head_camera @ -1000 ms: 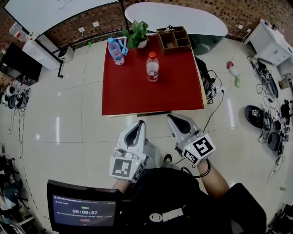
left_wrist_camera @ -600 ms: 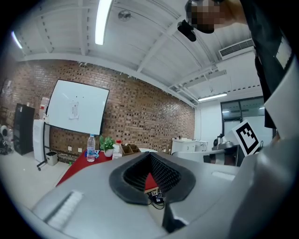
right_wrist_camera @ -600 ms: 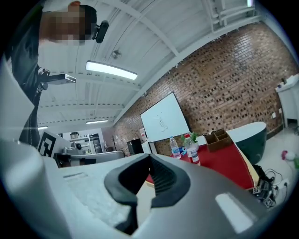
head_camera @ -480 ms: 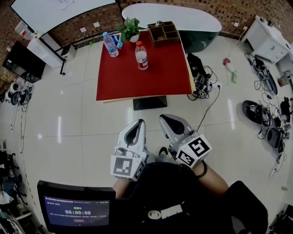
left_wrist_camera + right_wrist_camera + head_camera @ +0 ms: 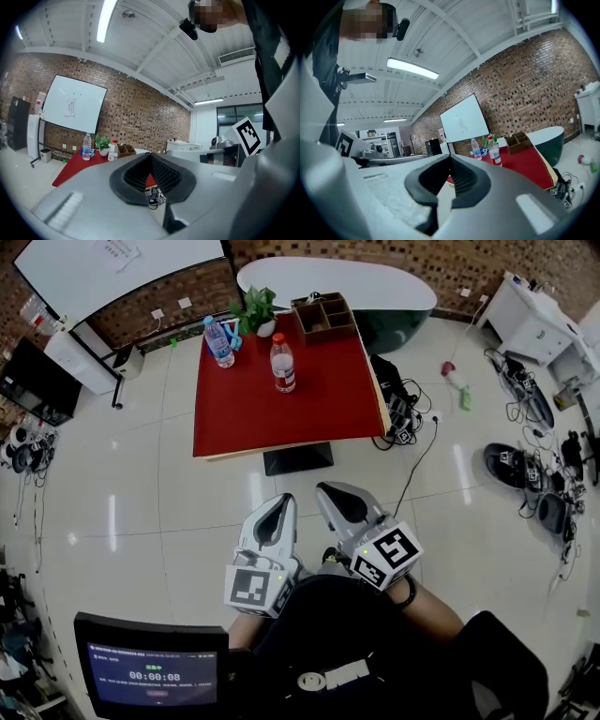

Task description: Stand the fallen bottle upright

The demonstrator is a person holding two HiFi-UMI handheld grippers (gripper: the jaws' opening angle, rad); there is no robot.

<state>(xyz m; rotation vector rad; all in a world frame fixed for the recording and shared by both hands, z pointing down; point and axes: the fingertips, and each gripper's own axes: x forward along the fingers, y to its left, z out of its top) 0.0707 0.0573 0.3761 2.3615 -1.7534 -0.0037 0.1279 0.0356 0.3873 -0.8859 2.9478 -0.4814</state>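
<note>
Two bottles stand upright on the red table (image 5: 309,413): a red-capped bottle (image 5: 281,363) near the middle and a blue-capped bottle (image 5: 217,341) at the far left corner. No bottle lies on its side. My left gripper (image 5: 279,505) and right gripper (image 5: 330,493) are held side by side close to my body, well short of the table, over the white floor. Both are shut with nothing in them. The left gripper view shows the blue-capped bottle (image 5: 86,146) and red-capped bottle (image 5: 113,150) far off; the right gripper view shows the same pair, blue-capped bottle (image 5: 476,148) and red-capped bottle (image 5: 493,152).
A potted plant (image 5: 255,310) and a wooden organiser (image 5: 323,317) stand at the table's far edge. Cables and a power strip (image 5: 403,418) lie on the floor right of the table. A whiteboard (image 5: 112,268) and a white oval counter (image 5: 337,282) stand behind. A screen (image 5: 155,673) sits at lower left.
The table and its bottles have drawn farther away and up in the head view. Both grippers stay shut and close to my body. The bottles have not moved on the table.
</note>
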